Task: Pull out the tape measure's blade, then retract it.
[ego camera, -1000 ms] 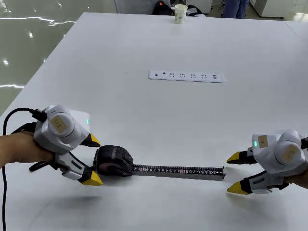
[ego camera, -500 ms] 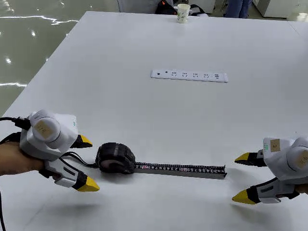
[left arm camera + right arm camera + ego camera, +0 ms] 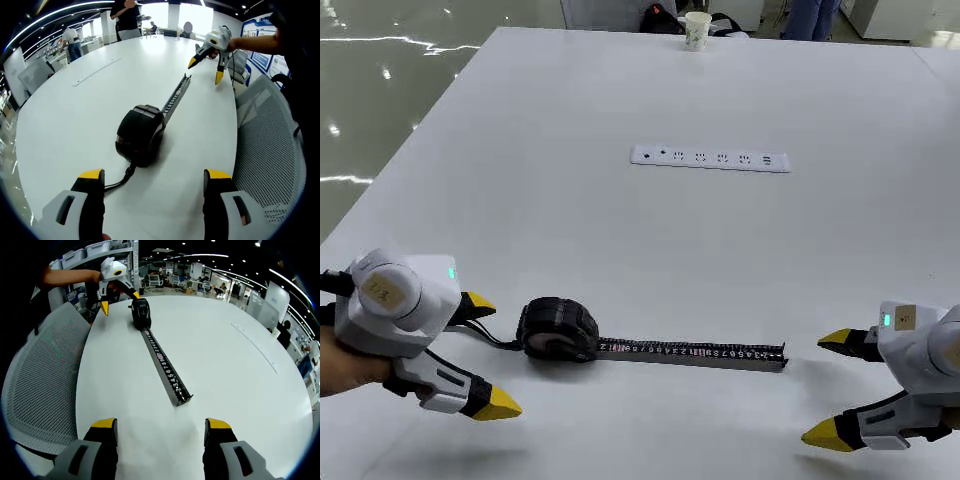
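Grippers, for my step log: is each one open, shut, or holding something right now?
Left gripper: open, holding nothing.
Right gripper: open, holding nothing.

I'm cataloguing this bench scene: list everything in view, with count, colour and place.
black round tape measure case: one, black, near edge, left side
extended metal blade: one, dark, lying flat, running right from the case
white power strip: one, white, mid-table
paper cup: one, white, far edge
white table: one, white, under everything
grey mesh chair: one, grey, beside the table
left claw: one, white, yellow tips, open, empty
right claw: one, white, yellow tips, open, empty
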### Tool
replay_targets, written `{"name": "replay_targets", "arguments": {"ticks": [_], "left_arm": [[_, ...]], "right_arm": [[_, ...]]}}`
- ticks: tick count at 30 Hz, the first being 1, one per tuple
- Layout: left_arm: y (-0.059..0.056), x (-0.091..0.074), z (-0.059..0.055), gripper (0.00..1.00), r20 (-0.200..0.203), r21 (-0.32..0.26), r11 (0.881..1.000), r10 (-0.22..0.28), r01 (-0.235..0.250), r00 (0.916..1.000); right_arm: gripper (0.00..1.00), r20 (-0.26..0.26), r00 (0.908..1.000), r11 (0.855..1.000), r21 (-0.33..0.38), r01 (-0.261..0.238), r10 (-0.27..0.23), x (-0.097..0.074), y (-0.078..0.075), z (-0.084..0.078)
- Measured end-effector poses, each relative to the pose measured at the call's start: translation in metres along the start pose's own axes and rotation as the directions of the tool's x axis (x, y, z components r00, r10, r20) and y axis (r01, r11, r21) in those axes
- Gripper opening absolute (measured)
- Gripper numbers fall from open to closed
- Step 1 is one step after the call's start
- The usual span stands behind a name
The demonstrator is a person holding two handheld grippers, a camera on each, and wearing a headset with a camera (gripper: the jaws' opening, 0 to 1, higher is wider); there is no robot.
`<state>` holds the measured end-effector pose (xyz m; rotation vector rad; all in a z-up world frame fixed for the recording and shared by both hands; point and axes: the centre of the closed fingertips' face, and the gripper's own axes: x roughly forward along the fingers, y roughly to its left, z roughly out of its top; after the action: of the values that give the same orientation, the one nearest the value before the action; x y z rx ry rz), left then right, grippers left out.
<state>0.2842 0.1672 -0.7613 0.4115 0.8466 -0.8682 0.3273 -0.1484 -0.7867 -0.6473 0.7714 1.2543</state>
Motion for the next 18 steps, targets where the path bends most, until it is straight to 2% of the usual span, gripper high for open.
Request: {"name": "replay_targets", "arguments": {"ticks": [10, 14, 18], "left_arm": [[-0.009, -0.002, -0.005, 0.82, 0.025, -0.054, 0.998, 0.029, -0.028, 0.9993], [-0.009, -0.004, -0.003, 0.84, 0.064, -0.096, 0.994, 0.065, -0.059, 0.9958], [-0.015, -0.005, -0.002, 0.86, 0.101, -0.128, 0.989, 0.086, -0.073, 0.9911]], "right_arm": [[0.78, 0.033, 0.9987, 0.997, 0.073, 0.038, -0.040, -0.003, 0.012, -0.003], [0.81, 0.052, 0.9969, 0.992, 0.118, 0.054, -0.060, -0.004, 0.017, -0.003], [0.83, 0.070, 0.9936, 0.987, 0.144, 0.077, -0.088, -0.004, 0.021, -0.001]]}}
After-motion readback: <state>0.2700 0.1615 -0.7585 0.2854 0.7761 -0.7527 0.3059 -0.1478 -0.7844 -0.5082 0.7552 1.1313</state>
